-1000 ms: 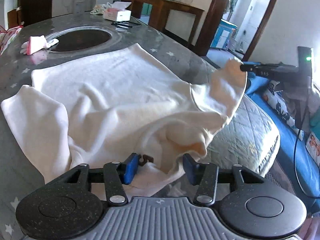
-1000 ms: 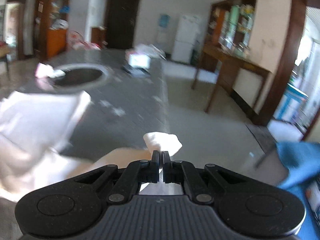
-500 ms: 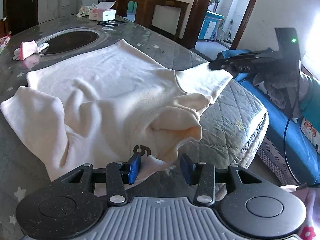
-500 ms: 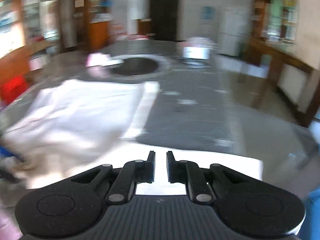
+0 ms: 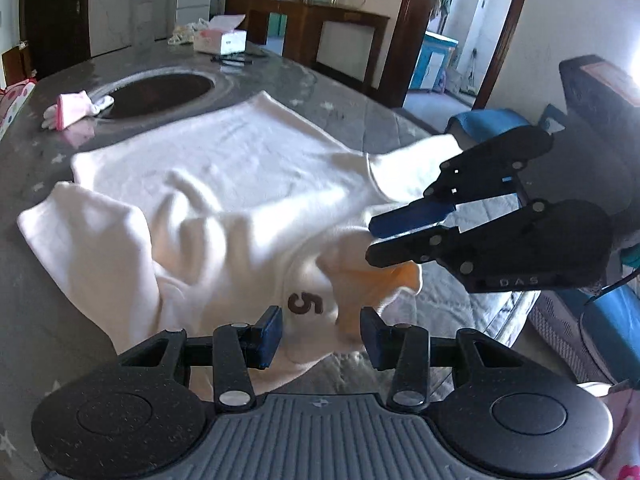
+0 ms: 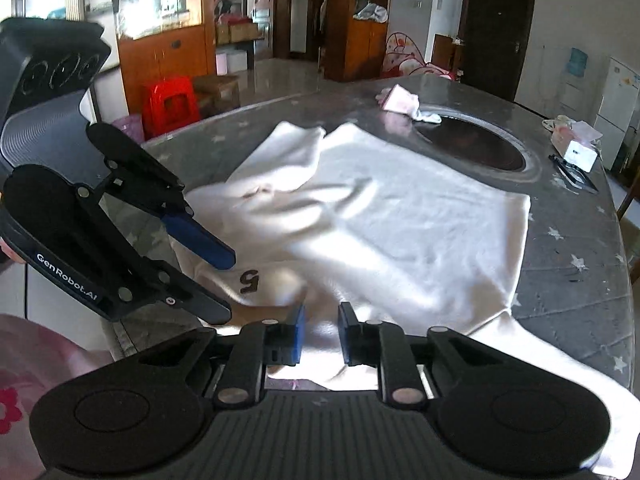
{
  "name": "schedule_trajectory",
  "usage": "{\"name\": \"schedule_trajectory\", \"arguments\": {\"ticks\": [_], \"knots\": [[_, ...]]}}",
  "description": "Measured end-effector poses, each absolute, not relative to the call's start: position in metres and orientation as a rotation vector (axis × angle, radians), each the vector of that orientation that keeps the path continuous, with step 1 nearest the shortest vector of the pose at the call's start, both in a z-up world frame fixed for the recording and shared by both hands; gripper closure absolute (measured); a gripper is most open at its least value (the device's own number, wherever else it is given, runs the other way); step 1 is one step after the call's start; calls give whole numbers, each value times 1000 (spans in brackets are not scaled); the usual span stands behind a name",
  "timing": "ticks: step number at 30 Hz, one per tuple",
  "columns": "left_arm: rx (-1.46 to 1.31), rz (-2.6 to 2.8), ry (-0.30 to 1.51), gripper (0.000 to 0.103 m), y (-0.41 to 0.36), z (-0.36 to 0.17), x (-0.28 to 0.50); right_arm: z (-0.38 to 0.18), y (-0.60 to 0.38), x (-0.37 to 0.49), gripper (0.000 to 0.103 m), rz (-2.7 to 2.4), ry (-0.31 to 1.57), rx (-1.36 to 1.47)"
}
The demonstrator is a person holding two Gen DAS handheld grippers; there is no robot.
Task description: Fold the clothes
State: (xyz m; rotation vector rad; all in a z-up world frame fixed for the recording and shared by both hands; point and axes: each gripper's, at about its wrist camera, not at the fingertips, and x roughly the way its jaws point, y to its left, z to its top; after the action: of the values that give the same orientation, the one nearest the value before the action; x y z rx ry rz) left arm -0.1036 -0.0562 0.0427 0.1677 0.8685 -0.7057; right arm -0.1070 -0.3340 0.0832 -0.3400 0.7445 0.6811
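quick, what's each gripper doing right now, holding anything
left gripper: jaws closing, pads apart over the white shirt, nothing gripped
right gripper: jaws opening above the shirt, holding nothing

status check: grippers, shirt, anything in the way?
Left gripper closing, right gripper opening, neither pinching cloth. White shirt rumpled on table, unfolded. Pink sock clear of it.

Cream sweatshirt (image 5: 224, 200) covers the near table (image 5: 360, 120). Bare tabletop lies beyond and right of it. Obstacles: dark round recess (image 5: 160, 94), pink sock (image 5: 74, 110), tissue box (image 5: 220, 40) at the far edge.
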Motion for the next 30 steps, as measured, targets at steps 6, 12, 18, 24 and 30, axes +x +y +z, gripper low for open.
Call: {"name": "schedule_trajectory", "arguments": {"ticks": [6, 12, 18, 24, 30], "knots": [[195, -708, 850, 84, -55, 39, -107, 70, -337, -116, 81, 656, 768, -383], [150, -726, 786, 88, -43, 50, -115, 83, -347, -119, 97, 647, 730, -361], [147, -787, 722, 87, -32, 57, -133, 102, -361, -130, 98, 700, 742, -336], [212, -856, 784, 82, -33, 45, -140, 86, -358, -143, 95, 793, 842, -404], [217, -896, 735, 82, -25, 57, -141, 104, -364, -139, 91, 843, 821, -386]]}}
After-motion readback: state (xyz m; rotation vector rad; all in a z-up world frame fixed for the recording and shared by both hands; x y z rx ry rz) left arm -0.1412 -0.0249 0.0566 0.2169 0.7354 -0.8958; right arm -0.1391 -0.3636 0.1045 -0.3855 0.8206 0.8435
